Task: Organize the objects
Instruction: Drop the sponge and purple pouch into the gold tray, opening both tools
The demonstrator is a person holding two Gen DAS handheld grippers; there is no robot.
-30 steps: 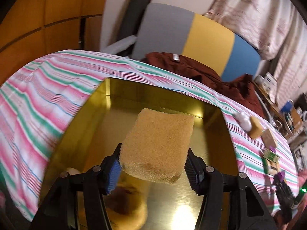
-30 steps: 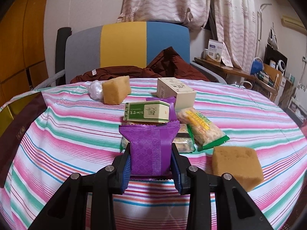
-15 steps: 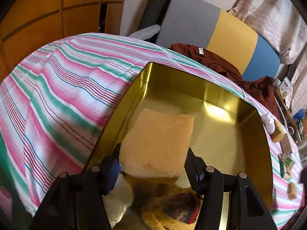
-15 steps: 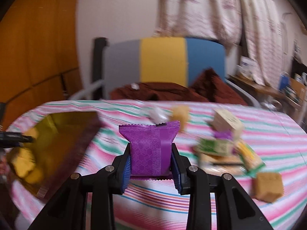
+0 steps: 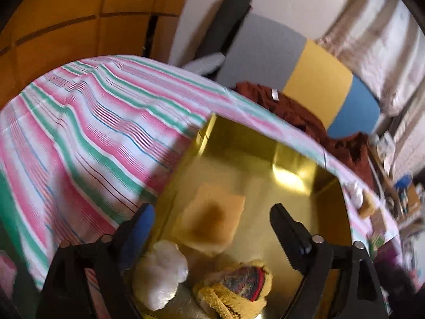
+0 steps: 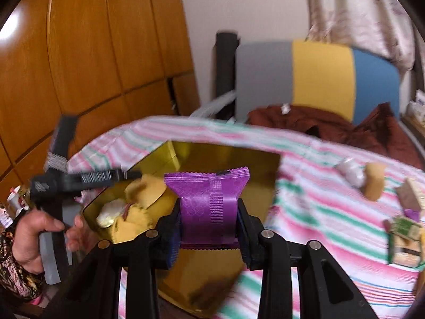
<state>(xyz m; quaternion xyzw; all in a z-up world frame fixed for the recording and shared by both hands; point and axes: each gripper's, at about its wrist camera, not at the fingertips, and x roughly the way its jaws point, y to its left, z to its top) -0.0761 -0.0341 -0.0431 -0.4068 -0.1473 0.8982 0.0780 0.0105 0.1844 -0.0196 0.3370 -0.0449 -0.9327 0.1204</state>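
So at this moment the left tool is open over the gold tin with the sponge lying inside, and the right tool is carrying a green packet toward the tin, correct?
Not quite: the packet is purple, not green. The right wrist view shows the right tool shut on the purple packet above the gold tin. The rest holds: in the left wrist view the left tool is open and the sponge lies in the tin.

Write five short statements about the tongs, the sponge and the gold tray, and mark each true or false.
1. The right tongs grip a purple packet. True.
2. The left tongs are clamped on the sponge. False: they are open, and the sponge lies in the gold tray.
3. The tray sits on a striped cloth. True.
4. The tray holds only the sponge. False: a white lump lies there too.
5. The purple packet lies on the cloth. False: it is held above the tray.
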